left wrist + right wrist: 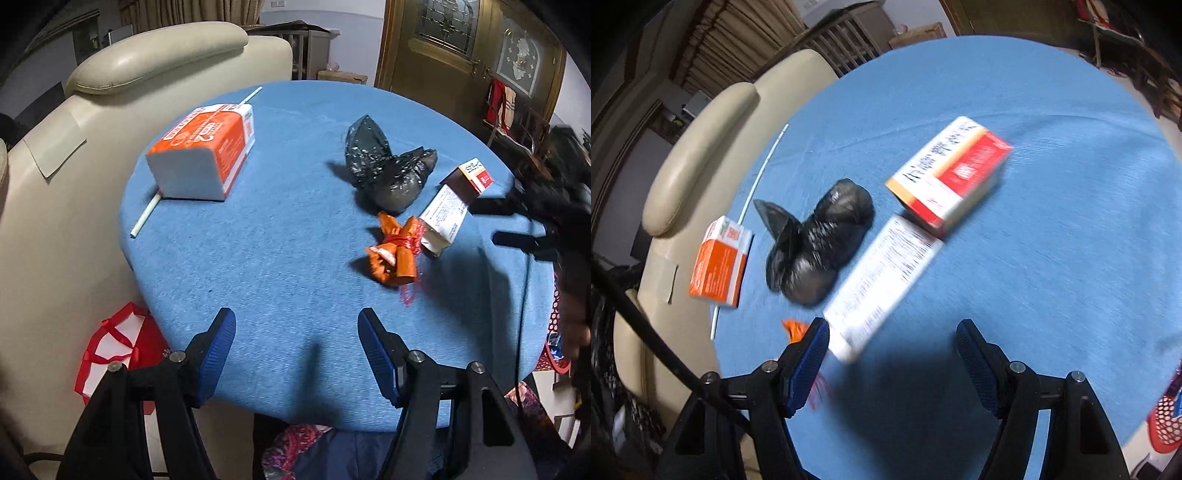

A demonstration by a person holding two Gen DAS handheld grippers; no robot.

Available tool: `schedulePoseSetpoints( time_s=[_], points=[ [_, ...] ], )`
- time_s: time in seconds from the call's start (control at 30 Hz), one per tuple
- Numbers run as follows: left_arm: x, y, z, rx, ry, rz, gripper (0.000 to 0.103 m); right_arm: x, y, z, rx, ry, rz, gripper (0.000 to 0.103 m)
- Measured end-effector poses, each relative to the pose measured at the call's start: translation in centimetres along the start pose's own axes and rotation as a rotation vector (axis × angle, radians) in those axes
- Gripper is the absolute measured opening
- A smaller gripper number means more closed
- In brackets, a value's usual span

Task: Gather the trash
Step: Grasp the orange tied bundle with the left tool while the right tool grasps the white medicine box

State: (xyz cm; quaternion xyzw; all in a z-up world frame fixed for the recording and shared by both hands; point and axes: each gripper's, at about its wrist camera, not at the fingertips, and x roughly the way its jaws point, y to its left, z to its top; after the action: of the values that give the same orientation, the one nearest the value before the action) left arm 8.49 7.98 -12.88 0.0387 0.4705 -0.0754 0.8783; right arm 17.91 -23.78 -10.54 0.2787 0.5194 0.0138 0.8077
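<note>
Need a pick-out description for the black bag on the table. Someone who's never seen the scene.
Start from the round blue table beside the cream sofa. Near the table's middle, beyond the orange wrapper and left of the red-and-white box, lies the black plastic bag. It is the only dark, crumpled, glossy item; its neighbours are bright and printed.

On the round blue table (280, 280): 1 orange-and-white tissue pack (201, 157) at upper left, 1 white straw (146, 218) under it, 1 black plastic bag (388, 166), 1 orange wrapper (393, 253), and 2 small cardboard boxes (445, 218) (474, 179) at right.
</note>
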Motion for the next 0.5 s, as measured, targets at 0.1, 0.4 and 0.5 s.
schedulePoseSetpoints(
  time_s=[0.1,0.4,0.5],
  points=[
    [-0.1,0.4,0.1,0.011,-0.009,0.019,0.069,1.9,1.5,1.2,0.003,0.021,-0.05,0.075],
    [-0.2,1.2,0.7,0.014,-0.019,0.026,0.069,5.3,3.8,2.8,0.035,0.034,-0.214,0.075],
    [-0.2,1.1,0.8,0.015,-0.017,0.019,0.069,5.9,4.7,2.8,0.007,0.026,-0.27,0.075]
  ],
)
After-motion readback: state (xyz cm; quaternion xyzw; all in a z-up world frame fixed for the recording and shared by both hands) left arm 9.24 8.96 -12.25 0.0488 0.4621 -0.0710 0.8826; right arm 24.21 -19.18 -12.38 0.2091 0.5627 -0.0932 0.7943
